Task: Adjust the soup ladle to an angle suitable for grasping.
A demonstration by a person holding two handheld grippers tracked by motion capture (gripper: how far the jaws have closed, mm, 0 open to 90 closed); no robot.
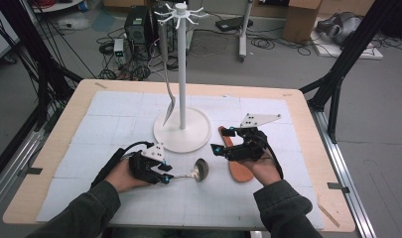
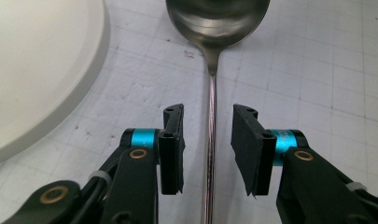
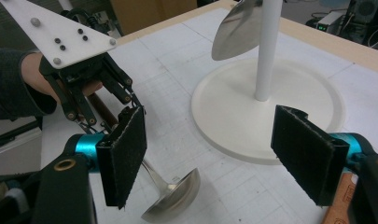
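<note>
From the high view, your left tool (image 1: 169,177) sits low on the tabletop (image 1: 49,144) with the ladle (image 1: 201,169) stretched out in front of it, bowl toward the white hanging stand (image 1: 182,130), on whose rack a metal turner (image 1: 169,101) already hangs; your right tool (image 1: 223,141) hovers just right of the stand's base, over a wooden spatula (image 1: 238,166). In the left gripper view, the ladle's handle (image 2: 209,154) runs straight between the pads (image 2: 245,149), but neither pad touches it: the jaws stand apart, nothing gripped. If you mean to lift the ladle, keep the handle centred and square to the pads before you close, and bite near the end so the bowl hangs free. In the right gripper view, your right tool (image 3: 224,158) gapes wide and empty, with the ladle's bowl (image 3: 175,198) lying just below it; hold it clear of the stand's pole (image 3: 267,46).
</note>
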